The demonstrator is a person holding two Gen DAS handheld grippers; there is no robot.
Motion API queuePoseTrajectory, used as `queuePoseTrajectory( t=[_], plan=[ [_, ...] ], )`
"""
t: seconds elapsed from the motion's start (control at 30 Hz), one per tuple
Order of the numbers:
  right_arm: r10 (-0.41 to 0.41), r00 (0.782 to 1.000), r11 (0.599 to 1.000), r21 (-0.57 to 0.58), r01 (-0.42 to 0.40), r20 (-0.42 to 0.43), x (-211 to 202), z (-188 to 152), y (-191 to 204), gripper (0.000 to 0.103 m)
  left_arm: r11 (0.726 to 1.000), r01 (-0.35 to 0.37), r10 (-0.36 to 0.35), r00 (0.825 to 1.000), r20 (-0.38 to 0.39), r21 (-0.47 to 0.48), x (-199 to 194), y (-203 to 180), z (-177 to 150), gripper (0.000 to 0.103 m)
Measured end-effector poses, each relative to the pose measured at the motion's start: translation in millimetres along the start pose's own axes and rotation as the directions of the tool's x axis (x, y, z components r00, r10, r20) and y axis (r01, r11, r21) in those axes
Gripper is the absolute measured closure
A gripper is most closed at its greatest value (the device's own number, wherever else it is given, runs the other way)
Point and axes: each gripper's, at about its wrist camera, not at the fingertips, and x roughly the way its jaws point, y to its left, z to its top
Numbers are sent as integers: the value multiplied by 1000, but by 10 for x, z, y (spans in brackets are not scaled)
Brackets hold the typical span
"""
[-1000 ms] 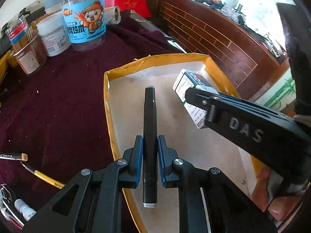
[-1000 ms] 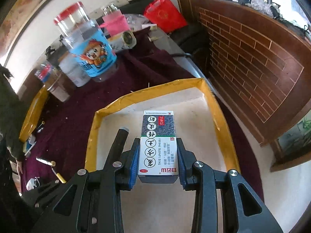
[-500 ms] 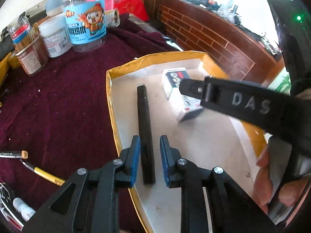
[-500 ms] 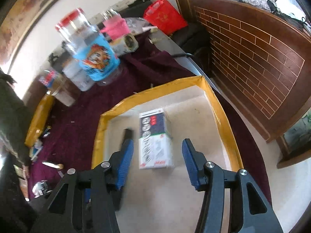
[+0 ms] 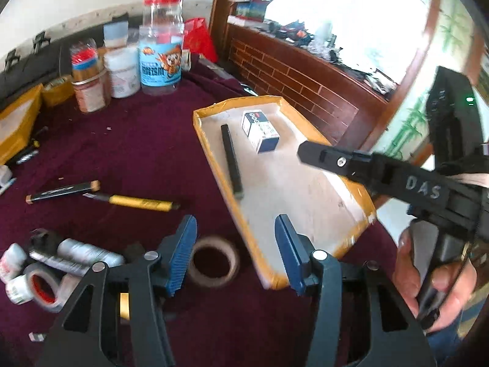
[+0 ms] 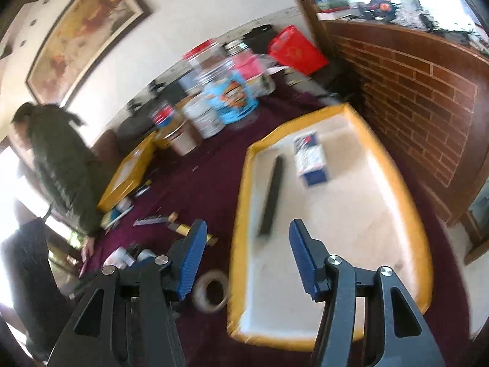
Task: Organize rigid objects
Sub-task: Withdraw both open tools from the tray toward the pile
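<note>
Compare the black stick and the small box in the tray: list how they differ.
The black stick is long and thin; the box is short and blocky. The stick is plain black; the box is white with print and a blue end. The stick lies close to the tray's left rim; the box sits nearer the far end. Both lie flat on the tray floor, apart from each other, with no fingers touching them.

Both grippers' fingers (image 5: 186, 238) apart, empty.
</note>
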Motion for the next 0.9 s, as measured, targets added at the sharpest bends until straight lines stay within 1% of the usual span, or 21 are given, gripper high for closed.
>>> queuePoseTrajectory(
  t=[0.17, 0.23, 0.27, 0.3, 0.37, 0.4, 0.5, 0.6, 0.67, 0.73, 0.77, 0.83, 0.9],
  plan=[
    [47, 997, 997, -62, -51, -63, 124, -373, 358, 52, 1000, -12, 11, 999, 39, 21, -414, 292, -366, 51],
    [55, 995, 995, -76, -61, -81, 161, -519, 442, 52, 1000, -6, 5, 999, 51, 21, -561, 469, -528, 50],
    [56, 994, 994, -85, -64, -95, 205, -601, 513, 52, 1000, -12, 11, 998, 54, 21, -613, 541, -599, 48],
    [58, 993, 993, -94, -67, -104, 237, -668, 570, 52, 1000, -21, 20, 998, 59, 17, -671, 630, -674, 42],
    [64, 991, 991, -113, -77, -119, 260, -803, 662, 52, 998, -55, 55, 996, 70, 1, -781, 848, -871, 36],
    [61, 990, 989, -126, -78, -130, 311, -874, 729, 52, 997, -79, 79, 994, 70, -9, -816, 961, -975, 35],
    [33, 989, 986, -157, -55, -144, 411, -1040, 850, 52, 991, -129, 130, 990, 46, -28, -868, 1240, -1230, 35],
    [27, 989, 984, -168, -51, -145, 523, -1220, 885, 52, 985, -166, 168, 985, 30, -56, -878, 1480, -1402, 35],
    [-6, 989, 984, -175, -20, -146, 608, -1291, 880, 52, 985, -155, 157, 987, 24, -78, -875, 1611, -1494, 35],
    [-19, 988, 984, -180, -9, -152, 660, -1303, 862, 52, 986, -132, 134, 991, 16, -97, -861, 1726, -1550, 35],
    [-26, 988, 984, -180, -3, -155, 684, -1298, 850, 52, 987, -124, 126, 992, 11, -100, -839, 1750, -1552, 35],
    [-9, 991, 983, -183, -16, -132, 692, -1274, 830, 52, 990, -111, 112, 994, 7, -91, -804, 1759, -1547, 35],
    [-29, 991, 982, -191, 5, -127, 729, -1287, 786, 52, 991, -103, 105, 994, 14, -79, -811, 1748, -1544, 35]
  ],
)
